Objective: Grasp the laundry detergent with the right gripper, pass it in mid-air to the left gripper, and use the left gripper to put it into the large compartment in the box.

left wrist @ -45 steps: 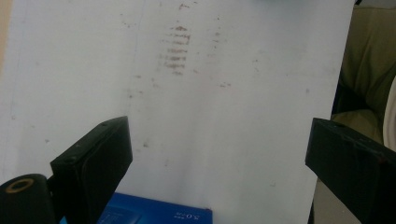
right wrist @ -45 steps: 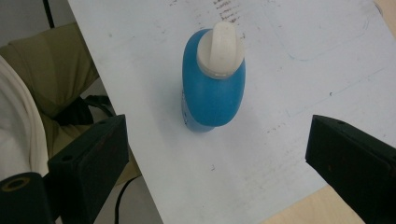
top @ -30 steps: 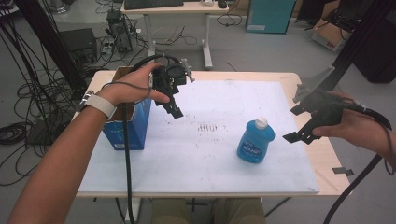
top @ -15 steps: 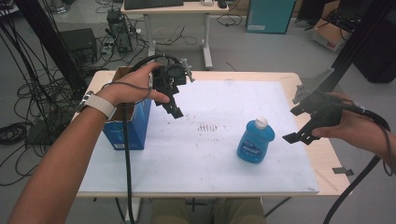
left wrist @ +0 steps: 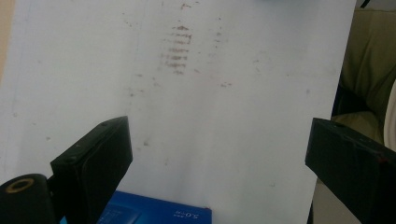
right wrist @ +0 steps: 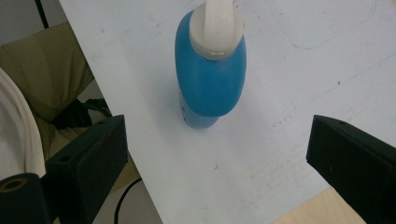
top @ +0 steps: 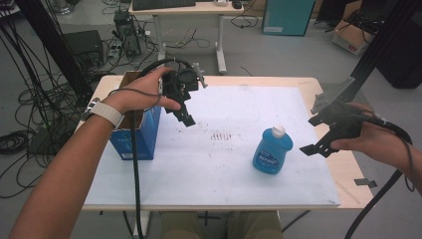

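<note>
A blue bottle (top: 271,149) with a white cap stands upright on the white sheet, right of the middle. In the right gripper view the bottle (right wrist: 210,79) is ahead of the jaws and apart from them. My right gripper (top: 314,134) hovers open just right of it, with nothing held (right wrist: 217,126). An open blue cardboard box (top: 134,134) stands at the table's left edge. My left gripper (top: 185,107) hangs open above the sheet beside the box's right side. Its jaws (left wrist: 217,135) are empty, with a corner of the box (left wrist: 159,215) below them.
The white sheet (top: 224,169) covers most of the wooden table (top: 343,169) and carries faint brown smudges (top: 221,135) in the middle. Behind the table are a desk (top: 184,10), floor cables (top: 30,99) and a teal cabinet (top: 286,15). Black frame posts (top: 383,45) rise at the right.
</note>
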Motion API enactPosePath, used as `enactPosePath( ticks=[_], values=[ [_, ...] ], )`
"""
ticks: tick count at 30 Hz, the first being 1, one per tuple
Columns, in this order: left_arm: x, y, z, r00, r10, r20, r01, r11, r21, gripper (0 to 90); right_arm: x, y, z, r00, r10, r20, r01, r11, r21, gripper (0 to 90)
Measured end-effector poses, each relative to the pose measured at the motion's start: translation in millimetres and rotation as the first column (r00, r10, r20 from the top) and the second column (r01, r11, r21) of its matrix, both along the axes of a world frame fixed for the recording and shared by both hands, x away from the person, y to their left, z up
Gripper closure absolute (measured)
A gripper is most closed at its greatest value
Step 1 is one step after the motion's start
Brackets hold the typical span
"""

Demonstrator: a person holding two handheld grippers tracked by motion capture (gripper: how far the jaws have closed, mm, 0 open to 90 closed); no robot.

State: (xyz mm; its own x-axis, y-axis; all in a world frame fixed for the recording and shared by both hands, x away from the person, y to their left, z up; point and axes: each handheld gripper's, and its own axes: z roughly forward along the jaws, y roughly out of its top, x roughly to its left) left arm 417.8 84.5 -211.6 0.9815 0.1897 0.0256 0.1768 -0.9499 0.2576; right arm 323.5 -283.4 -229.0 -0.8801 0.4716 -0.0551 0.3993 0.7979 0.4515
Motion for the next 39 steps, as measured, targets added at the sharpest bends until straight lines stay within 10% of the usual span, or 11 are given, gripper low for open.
enactPosePath(
  ticks=[39],
  values=[
    [1.2, -1.1, -6.4, 1.0000, 0.006, 0.001, -0.006, 1.0000, -0.005, 7.8, 1.5, -7.2, -54.6, 0.9991, -0.042, -0.003, 0.042, 0.995, 0.091, 5.5]
  ],
)
